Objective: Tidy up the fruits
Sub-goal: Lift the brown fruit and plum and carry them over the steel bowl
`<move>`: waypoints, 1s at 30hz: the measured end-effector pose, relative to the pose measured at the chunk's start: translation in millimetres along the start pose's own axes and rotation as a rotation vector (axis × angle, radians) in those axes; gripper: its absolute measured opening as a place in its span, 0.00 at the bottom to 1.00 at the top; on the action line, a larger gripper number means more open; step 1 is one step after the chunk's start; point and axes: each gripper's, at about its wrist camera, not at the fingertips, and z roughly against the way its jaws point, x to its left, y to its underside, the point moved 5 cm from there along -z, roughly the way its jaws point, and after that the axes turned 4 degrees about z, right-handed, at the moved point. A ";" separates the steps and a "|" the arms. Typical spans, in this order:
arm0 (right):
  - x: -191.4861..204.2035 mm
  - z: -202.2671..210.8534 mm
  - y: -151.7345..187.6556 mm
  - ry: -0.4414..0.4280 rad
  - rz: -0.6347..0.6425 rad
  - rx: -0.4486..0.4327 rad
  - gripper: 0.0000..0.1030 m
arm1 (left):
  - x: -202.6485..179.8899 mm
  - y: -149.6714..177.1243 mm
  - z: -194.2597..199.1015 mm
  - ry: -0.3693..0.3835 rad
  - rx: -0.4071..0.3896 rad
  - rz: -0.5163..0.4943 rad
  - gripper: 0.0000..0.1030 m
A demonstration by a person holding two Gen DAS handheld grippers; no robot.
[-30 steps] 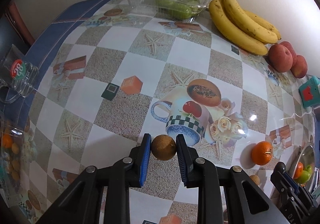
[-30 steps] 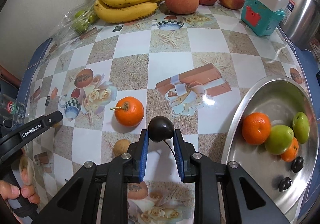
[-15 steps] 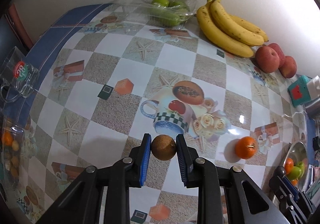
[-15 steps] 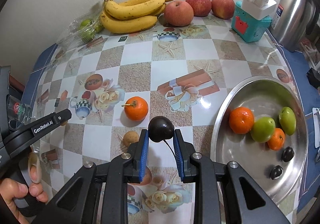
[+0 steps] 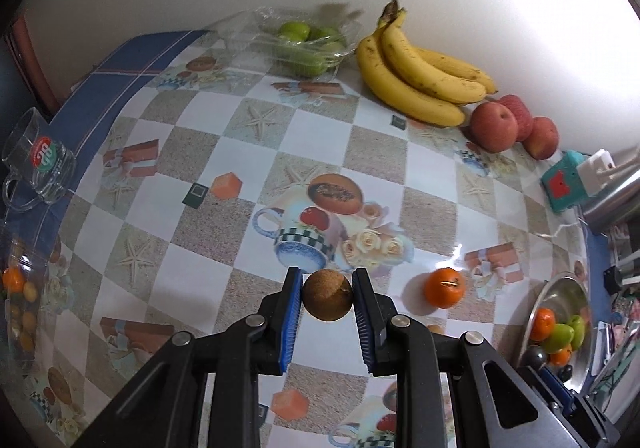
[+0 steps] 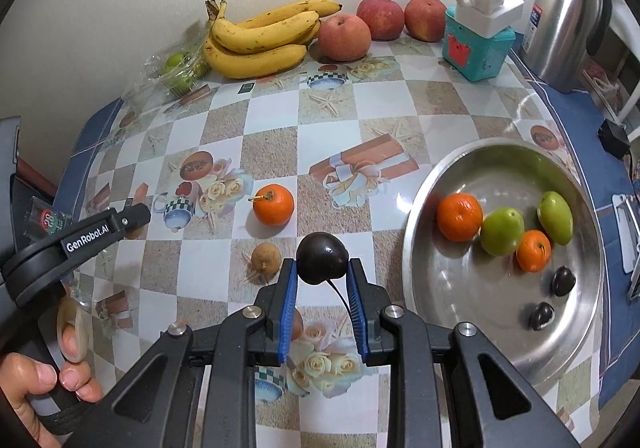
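My left gripper (image 5: 327, 280) is shut on a small brown round fruit (image 5: 327, 296), held above the patterned tablecloth. My right gripper (image 6: 322, 268) is shut on a dark cherry (image 6: 321, 257) whose stem hangs down between the fingers. A steel bowl (image 6: 424, 268) at the right holds two tangerines, two green fruits and two dark cherries. On the cloth lie a loose tangerine (image 6: 273, 204) and another small brown fruit (image 6: 265, 256). The left gripper's body (image 6: 86, 236) shows at the left of the right wrist view, with a hand on its handle.
Bananas (image 6: 260, 35), three apples (image 6: 345, 36) and a clear pack of green fruits (image 5: 304, 43) line the wall. A teal box (image 6: 478, 47) and a steel flask (image 6: 568, 11) stand at the back right. A glass mug (image 5: 38, 163) sits at the left edge.
Both grippers have risen with their fruits still held, so the table looks farther away and more of it shows. The bowl has come further into view.
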 end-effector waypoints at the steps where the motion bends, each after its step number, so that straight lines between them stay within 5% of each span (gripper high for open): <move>1: -1.2 0.9 0.9 -0.001 -0.004 0.000 0.25 | -3.5 0.6 2.1 0.003 -0.005 -0.009 0.27; 11: -31.4 7.5 1.1 0.011 -0.070 -0.003 0.25 | -35.3 13.0 8.1 0.051 0.004 -0.059 0.26; 30: -159.4 32.7 11.0 0.119 -0.385 -0.053 0.25 | -145.3 63.7 21.0 0.219 0.063 -0.294 0.26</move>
